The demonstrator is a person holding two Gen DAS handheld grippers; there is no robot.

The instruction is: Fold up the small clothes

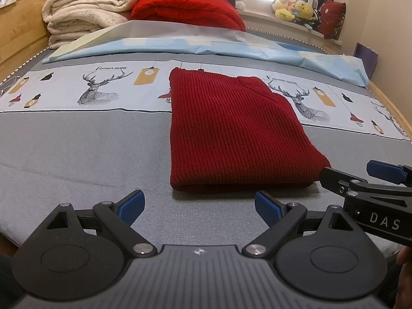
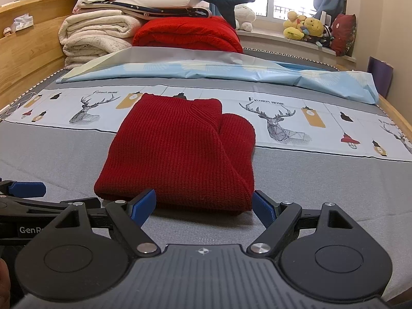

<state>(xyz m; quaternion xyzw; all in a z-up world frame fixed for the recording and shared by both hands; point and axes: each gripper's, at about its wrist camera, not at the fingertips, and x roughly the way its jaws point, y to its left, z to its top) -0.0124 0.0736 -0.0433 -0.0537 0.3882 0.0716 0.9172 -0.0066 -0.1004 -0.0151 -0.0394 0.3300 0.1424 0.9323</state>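
Observation:
A dark red knitted sweater (image 1: 231, 131) lies folded into a neat rectangle on the grey bed sheet (image 1: 77, 159); it also shows in the right wrist view (image 2: 177, 152). My left gripper (image 1: 199, 209) is open and empty, just in front of the sweater's near left edge. My right gripper (image 2: 204, 207) is open and empty, its jaws on either side of the sweater's near right corner, not closed on it. The right gripper also shows at the right edge of the left wrist view (image 1: 360, 180).
A folded light blue sheet (image 1: 206, 49) lies across the bed behind the sweater. Stacked cream blankets (image 1: 85, 15) and a red blanket (image 1: 188, 10) sit at the headboard end. Plush toys (image 2: 306, 28) line the windowsill. A wooden bed frame (image 2: 25, 59) runs along the left.

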